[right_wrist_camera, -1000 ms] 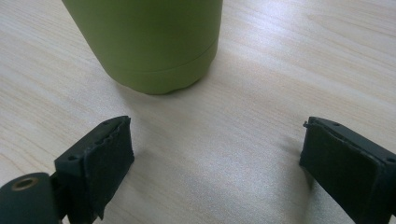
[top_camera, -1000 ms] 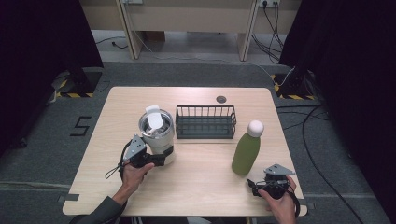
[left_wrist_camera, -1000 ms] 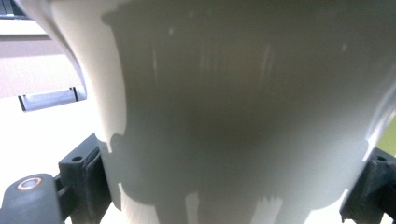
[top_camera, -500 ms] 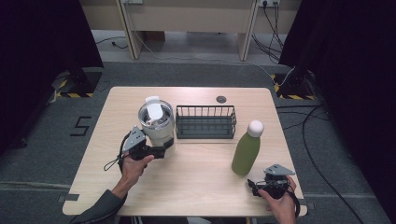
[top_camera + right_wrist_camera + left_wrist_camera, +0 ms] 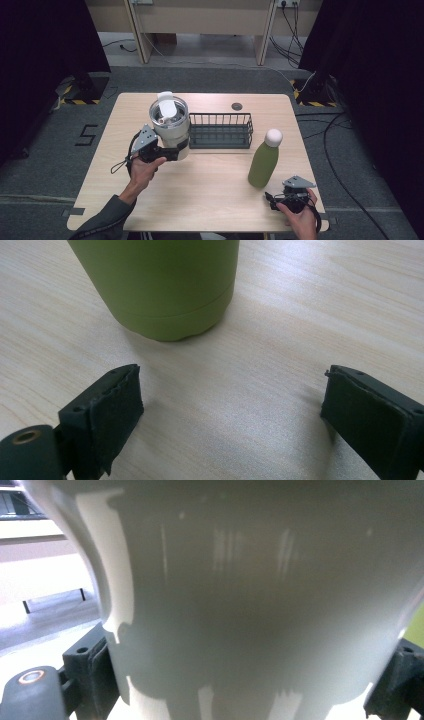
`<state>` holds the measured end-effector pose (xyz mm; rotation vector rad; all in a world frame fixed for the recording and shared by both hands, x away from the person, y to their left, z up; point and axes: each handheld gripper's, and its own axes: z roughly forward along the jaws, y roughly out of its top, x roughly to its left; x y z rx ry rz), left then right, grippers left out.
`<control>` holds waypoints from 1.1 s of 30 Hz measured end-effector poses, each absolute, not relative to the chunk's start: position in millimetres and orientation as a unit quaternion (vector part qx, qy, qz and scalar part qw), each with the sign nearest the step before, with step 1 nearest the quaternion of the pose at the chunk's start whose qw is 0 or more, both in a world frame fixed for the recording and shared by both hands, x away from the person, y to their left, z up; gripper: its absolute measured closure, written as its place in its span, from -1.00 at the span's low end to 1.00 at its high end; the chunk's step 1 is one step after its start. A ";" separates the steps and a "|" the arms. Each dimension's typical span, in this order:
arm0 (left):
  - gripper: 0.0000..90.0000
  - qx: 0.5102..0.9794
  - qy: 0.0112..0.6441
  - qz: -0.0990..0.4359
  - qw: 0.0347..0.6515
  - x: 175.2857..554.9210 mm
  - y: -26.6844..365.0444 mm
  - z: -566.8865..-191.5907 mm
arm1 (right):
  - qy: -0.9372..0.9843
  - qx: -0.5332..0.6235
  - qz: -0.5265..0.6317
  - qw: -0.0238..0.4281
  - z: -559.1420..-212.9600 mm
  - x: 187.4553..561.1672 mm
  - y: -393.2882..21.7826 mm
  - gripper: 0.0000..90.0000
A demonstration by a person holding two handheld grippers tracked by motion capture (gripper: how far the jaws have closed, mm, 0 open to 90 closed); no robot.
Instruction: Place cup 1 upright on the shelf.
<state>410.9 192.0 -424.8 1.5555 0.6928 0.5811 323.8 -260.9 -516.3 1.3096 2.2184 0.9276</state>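
The left gripper [image 5: 172, 153] clamped the steel tumbler [image 5: 170, 125] beside the wire basket [image 5: 220, 130] on the table [image 5: 210, 185]. Rightward, the green bottle [image 5: 264, 159] stood upright; the right gripper [image 5: 232, 425] rested near it, jaws apart, empty.

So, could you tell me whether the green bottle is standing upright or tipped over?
Upright: the green bottle stands on its base on the table, white cap on top.

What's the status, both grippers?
Left gripper shut on tumbler. Right gripper open, empty, short of green bottle. Basket just right of tumbler.
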 end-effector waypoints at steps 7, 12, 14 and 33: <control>-0.77 0.680 0.290 0.253 0.624 413.7 183.9 -412.1 | 0.794 0.468 0.331 0.201 -516.3 323.8 -261.1 -0.79; -0.77 0.677 0.285 0.259 0.627 418.6 177.7 -400.6 | 0.794 0.468 0.331 0.201 -516.3 323.8 -261.0 -0.79; -0.77 0.677 0.283 0.258 0.629 421.3 175.4 -396.3 | 0.794 0.468 0.331 0.201 -516.3 323.8 -261.1 -0.79; -0.77 0.676 0.290 0.249 0.630 452.3 159.6 -382.9 | 0.794 0.468 0.331 0.201 -516.3 323.8 -261.1 -0.79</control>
